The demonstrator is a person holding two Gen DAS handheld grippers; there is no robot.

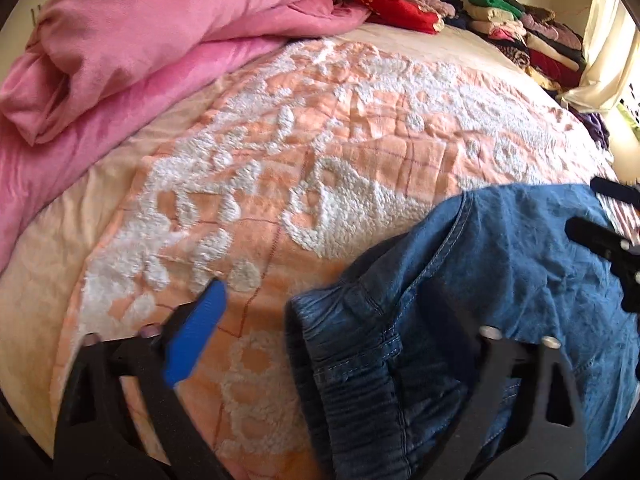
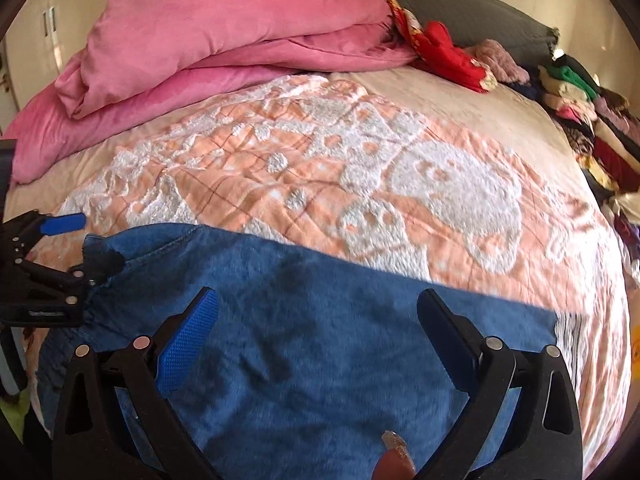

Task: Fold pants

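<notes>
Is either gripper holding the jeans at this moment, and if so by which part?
Nothing is held. The left gripper straddles the waistband edge of the jeans, pads not pressing. The right gripper hangs open above the flat denim.

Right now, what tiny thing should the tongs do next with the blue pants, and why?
Probably close the left tongs on the waistband edge. The blue pants lie flat on the bedspread, and the tongs are open with one finger on each side of that edge. The right tongs are open too, over the cloth, holding nothing.
</notes>
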